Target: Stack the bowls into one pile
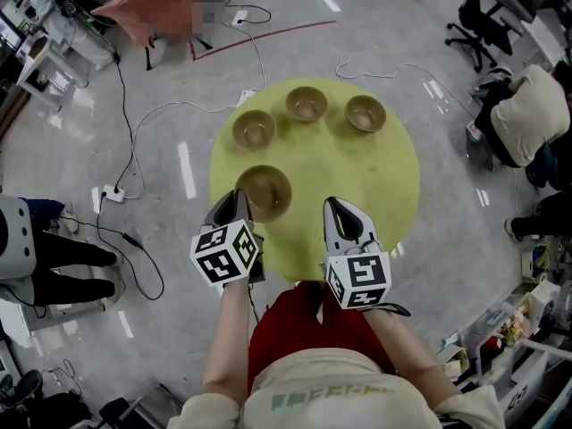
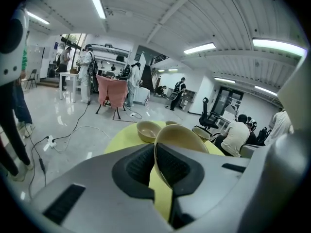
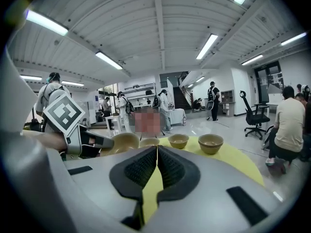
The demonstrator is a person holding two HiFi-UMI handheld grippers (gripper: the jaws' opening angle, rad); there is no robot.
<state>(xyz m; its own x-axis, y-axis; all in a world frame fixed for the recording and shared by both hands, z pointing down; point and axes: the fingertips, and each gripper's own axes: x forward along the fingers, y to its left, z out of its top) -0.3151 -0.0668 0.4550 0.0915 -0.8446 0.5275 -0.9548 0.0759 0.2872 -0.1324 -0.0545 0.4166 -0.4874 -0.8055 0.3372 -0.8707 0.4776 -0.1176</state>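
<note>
Tan bowls sit on a round yellow table (image 1: 384, 186). My left gripper (image 1: 239, 197) is shut on the near rim of one bowl (image 1: 265, 190), and in the left gripper view that rim (image 2: 182, 139) stands pinched between the jaws of the left gripper (image 2: 155, 148). Farther back are a single bowl (image 1: 254, 129), another (image 1: 306, 104), and one at the right (image 1: 365, 113) that looks like a short pile (image 3: 211, 143). My right gripper (image 1: 333, 204) hovers over the near table edge, shut and empty; in its own view the right gripper (image 3: 157, 149) has its jaws together.
Cables and a power strip (image 1: 112, 193) lie on the grey floor left of the table. A person's legs (image 1: 63, 257) stand at the far left. An office chair (image 1: 474, 25) and a seated person (image 1: 532, 114) are at the right.
</note>
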